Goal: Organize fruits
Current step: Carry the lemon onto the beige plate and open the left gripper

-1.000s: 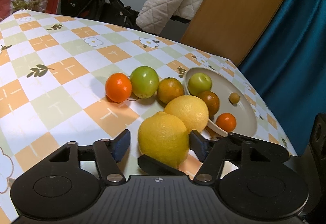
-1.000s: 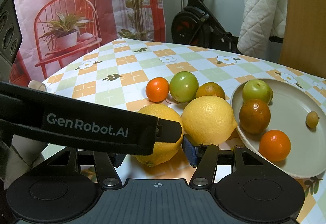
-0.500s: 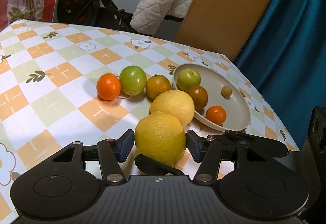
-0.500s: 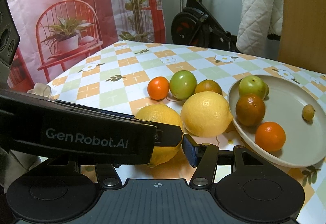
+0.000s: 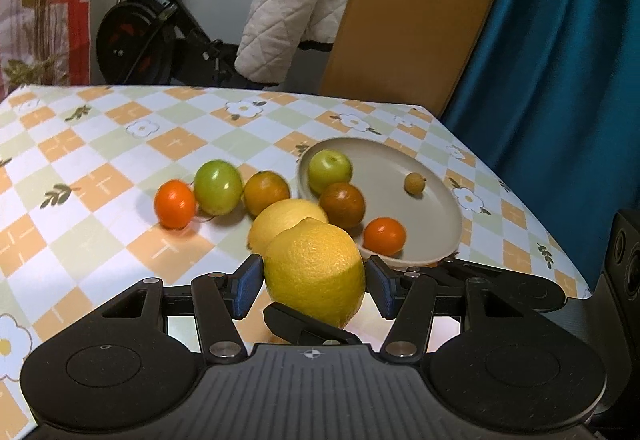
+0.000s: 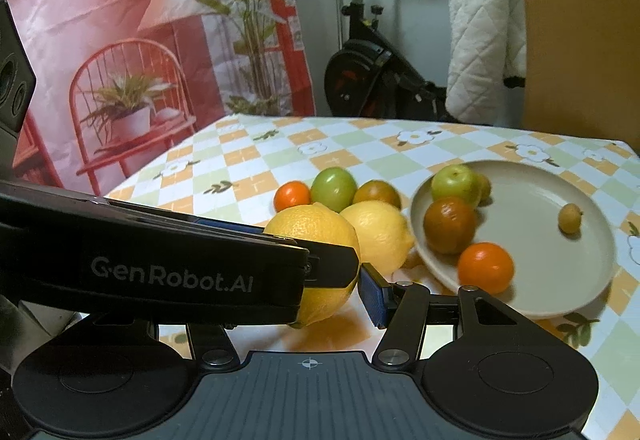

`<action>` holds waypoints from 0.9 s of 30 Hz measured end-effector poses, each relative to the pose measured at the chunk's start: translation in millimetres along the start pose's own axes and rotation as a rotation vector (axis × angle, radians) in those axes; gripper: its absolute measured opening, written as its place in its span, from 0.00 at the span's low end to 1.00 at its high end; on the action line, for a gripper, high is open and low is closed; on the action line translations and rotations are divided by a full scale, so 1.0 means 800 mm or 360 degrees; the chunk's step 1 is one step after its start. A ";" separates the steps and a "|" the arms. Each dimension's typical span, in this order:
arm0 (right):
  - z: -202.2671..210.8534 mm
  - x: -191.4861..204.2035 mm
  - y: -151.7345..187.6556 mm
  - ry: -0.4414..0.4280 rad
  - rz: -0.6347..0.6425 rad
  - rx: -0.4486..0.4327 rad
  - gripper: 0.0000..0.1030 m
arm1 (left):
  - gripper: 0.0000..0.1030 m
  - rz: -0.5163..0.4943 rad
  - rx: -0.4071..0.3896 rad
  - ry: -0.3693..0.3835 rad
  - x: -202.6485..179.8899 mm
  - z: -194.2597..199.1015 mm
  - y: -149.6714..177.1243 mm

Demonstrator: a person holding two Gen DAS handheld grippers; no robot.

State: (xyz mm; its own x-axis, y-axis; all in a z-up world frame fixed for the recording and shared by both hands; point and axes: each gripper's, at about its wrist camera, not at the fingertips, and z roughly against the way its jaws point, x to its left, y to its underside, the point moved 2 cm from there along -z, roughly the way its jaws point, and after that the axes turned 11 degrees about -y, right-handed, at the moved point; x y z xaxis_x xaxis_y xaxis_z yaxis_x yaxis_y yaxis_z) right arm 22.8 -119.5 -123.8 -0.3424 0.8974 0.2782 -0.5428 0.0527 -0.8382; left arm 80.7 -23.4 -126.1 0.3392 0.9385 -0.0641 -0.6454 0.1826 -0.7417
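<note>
A big yellow lemon [image 5: 316,264] sits between the blue pads of my left gripper [image 5: 314,288], which is shut on it and holds it slightly off the cloth. In the right wrist view the same lemon [image 6: 316,236] lies inside my right gripper [image 6: 308,296]. The right pad [image 6: 372,296] rests against the lemon, and the left gripper's black casing [image 6: 168,272] hides the other finger. A second lemon [image 5: 284,216] lies on the cloth against the beige plate [image 5: 420,208]. The plate holds a green fruit [image 5: 330,171], a brownish orange [image 5: 342,204], a mandarin [image 5: 384,236] and a small tan fruit [image 5: 414,184].
A mandarin [image 5: 175,203], a green fruit [image 5: 218,186] and a dull orange [image 5: 266,192] stand in a row on the checked tablecloth [image 5: 100,200]. Behind the table are an exercise bike [image 5: 152,40], a quilted cover [image 5: 296,8], a wooden board [image 5: 416,20] and a teal curtain [image 5: 560,60].
Both grippers have drawn back and risen a little with the lemon between them. The plate and the other fruits now look smaller and farther away. The held lemon now overlaps the second one.
</note>
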 end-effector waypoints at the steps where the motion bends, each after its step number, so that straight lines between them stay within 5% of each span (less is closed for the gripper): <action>1: 0.003 -0.003 -0.001 0.0000 -0.0009 -0.0012 0.51 | 0.57 -0.0013 -0.0002 -0.0001 -0.004 0.001 -0.001; 27: 0.044 -0.049 0.002 0.0040 -0.0152 -0.0160 0.51 | 0.57 -0.0136 -0.0022 0.0008 -0.060 -0.002 -0.020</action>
State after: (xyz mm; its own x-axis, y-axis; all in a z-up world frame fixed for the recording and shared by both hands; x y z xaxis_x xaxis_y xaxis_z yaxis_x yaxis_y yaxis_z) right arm 8.7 -169.8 -119.5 -0.2726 0.8969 0.3482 -0.4919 0.1811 -0.8516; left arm 76.1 -72.1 -112.3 0.3964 0.9181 -0.0035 -0.6045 0.2582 -0.7536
